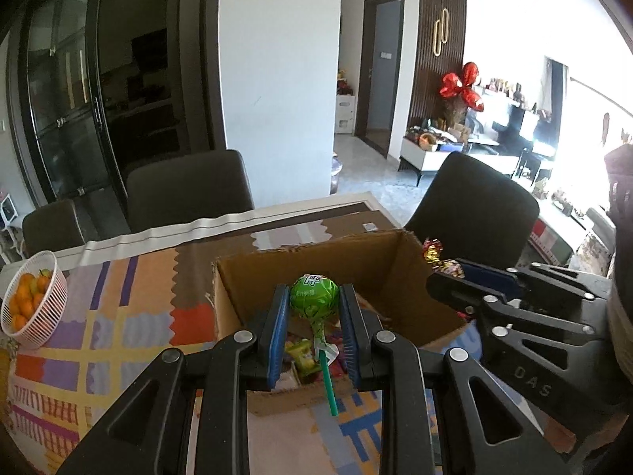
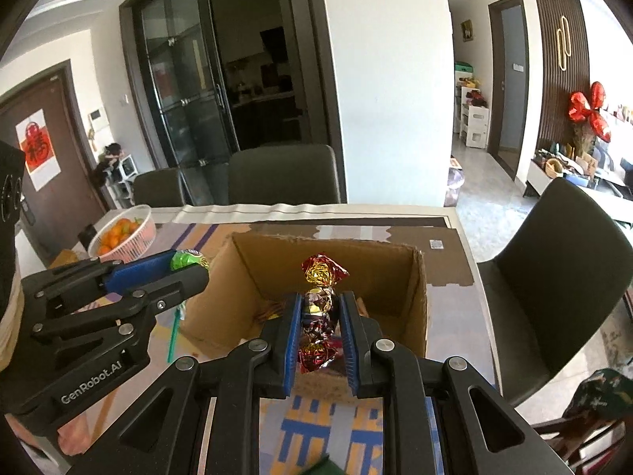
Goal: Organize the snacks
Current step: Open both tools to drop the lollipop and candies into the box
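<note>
**Both claws hold sweets above the box**

Left wrist view: the left gripper [image 1: 314, 308] is clenched on a green lollipop [image 1: 314, 297], its head between the blue pads and its green stick hanging toward 6 o'clock. Behind and below it stands the open cardboard box [image 1: 316, 265] with a few wrapped snacks on its floor. At 3 o'clock the right gripper [image 1: 455, 273] reaches in, grasping a candy [image 1: 435, 255]. A basket of oranges [image 1: 33, 301] sits on the patterned tablecloth [image 1: 130, 316] at 9 o'clock.

Right wrist view: the right gripper [image 2: 319, 316] clamps the red-and-gold foil candy [image 2: 320, 308] upright over the box [image 2: 336, 253]. At 9 o'clock the left gripper [image 2: 186, 265] holds the lollipop [image 2: 184, 259].
</note>
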The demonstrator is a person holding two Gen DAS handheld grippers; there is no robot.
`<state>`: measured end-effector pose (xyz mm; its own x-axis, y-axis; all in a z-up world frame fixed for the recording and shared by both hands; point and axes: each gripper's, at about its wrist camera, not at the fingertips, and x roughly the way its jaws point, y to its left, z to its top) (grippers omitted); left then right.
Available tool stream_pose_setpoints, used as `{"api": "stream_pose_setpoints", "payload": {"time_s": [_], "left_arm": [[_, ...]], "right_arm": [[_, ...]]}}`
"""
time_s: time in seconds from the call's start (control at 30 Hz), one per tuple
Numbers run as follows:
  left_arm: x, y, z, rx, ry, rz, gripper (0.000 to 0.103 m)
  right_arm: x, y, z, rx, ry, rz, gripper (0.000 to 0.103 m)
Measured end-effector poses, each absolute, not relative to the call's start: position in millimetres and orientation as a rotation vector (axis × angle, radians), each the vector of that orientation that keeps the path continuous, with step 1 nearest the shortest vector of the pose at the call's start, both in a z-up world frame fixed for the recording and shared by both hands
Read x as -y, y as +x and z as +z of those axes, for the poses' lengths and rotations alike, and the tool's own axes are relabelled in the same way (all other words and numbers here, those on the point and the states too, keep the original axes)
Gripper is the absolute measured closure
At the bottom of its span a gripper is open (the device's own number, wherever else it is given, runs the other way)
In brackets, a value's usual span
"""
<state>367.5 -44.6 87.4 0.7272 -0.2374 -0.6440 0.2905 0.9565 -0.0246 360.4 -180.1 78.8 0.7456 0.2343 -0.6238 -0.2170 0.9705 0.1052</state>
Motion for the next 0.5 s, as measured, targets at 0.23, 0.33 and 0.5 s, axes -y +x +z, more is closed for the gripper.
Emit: {"api": "stream_pose_setpoints", "payload": {"time_s": [0.23, 0.33, 0.5], "left_arm": [[44, 380, 79, -0.716, 0.127, -0.228, 0.062], [42, 369, 78, -0.705, 0.142, -0.204, 0.061], [40, 338, 81, -0.673, 0.156, -0.187, 0.057]], "right_arm": [[182, 376, 74, -0.702, -0.003, 0.202, 0.076], [187, 375, 71, -0.719, 0.019, 0.195, 0.064], [187, 352, 69, -0.702, -0.007, 0.201, 0.064]]}}
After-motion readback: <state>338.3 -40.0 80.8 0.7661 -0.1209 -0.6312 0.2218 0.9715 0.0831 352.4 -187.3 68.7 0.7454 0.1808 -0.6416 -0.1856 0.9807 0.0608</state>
